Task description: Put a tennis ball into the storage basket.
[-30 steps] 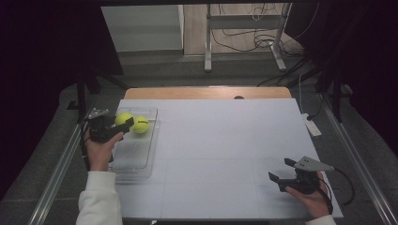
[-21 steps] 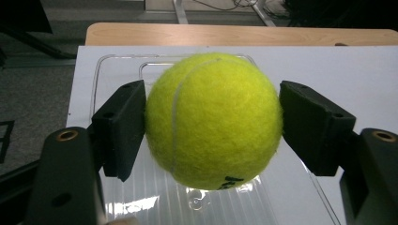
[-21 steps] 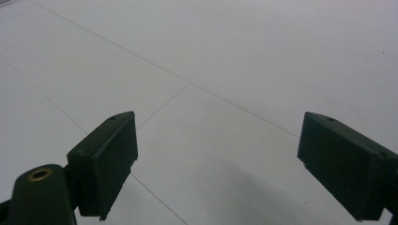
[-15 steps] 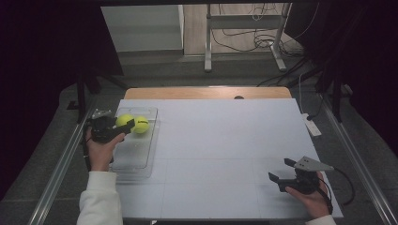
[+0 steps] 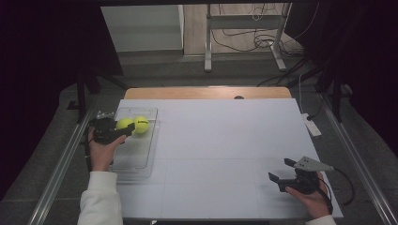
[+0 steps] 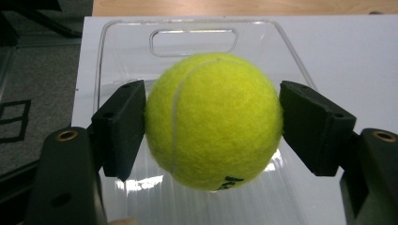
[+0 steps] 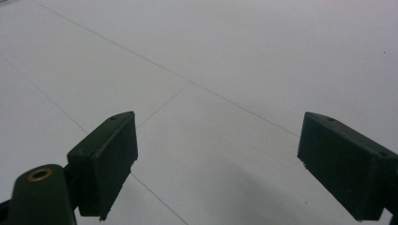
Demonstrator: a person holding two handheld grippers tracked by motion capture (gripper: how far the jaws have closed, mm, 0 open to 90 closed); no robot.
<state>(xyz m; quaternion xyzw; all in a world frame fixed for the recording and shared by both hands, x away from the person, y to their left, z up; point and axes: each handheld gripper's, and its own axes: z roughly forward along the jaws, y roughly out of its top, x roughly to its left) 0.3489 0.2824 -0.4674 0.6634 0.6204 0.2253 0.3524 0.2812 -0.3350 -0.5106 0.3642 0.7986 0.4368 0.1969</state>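
Observation:
A yellow tennis ball (image 6: 213, 122) sits between the two black pads of my left gripper (image 6: 211, 110), which is shut on it just above a clear plastic tray (image 6: 117, 51). From above, that held ball (image 5: 124, 123) and the left gripper (image 5: 126, 127) are at the tray's far end, at the table's left. A second tennis ball (image 5: 141, 124) lies in the tray (image 5: 136, 161) right beside the held one. My right gripper (image 5: 279, 169) rests near the front right corner. Its jaws stand open over bare white surface (image 7: 218, 140), nothing between them.
The white table top (image 5: 225, 150) has a wooden strip along its far edge. A small white device with a cable (image 5: 312, 126) lies at the right edge. Metal rails run along both sides, and cables lie on the floor beyond.
The left hand has drifted very slightly toward me with the ball still held. The right hand has stayed where it was.

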